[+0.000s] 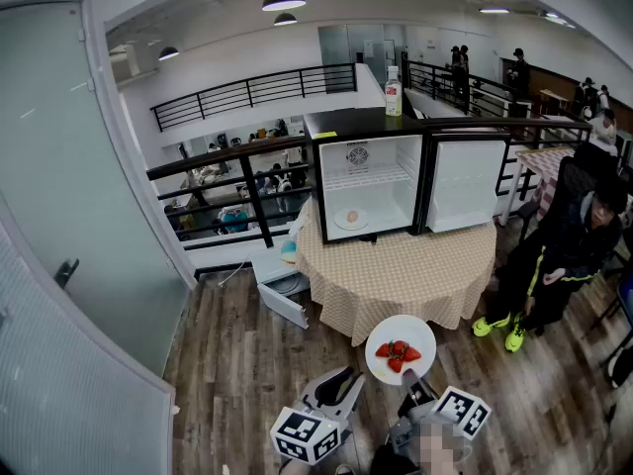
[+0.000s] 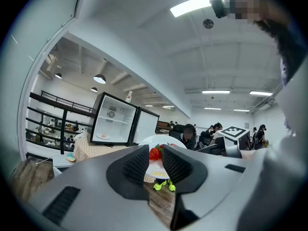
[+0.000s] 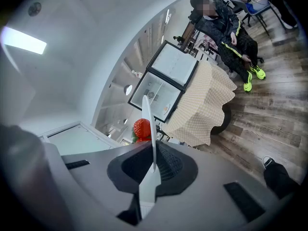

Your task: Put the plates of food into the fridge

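Wood-floored hall with a railed gallery behind; a round table [image 1: 396, 280] under a checked cloth carries the fridge [image 1: 371, 171].

Right gripper [image 3: 153, 163]: jaws clamped together on the rim of the white plate [image 3: 147, 110], which looks to be kept flat, presumably so the strawberries [image 3: 141, 128] stay put.

Left gripper [image 2: 155, 166]: jaws apart, nothing between them, idle beside the plate.

The plate hangs short of the table's near edge. The fridge stands at the far edge, its door [image 1: 465, 184] swung wide to receive it. A second plate [image 1: 349, 220] lies on the fridge floor.

Too small to identify: food [image 1: 352, 216] on 1 plate [image 1: 340, 223] inside the fridge [image 1: 356, 123], frame centre. Unreadable too: bottle [image 1: 394, 92] label, top centre.
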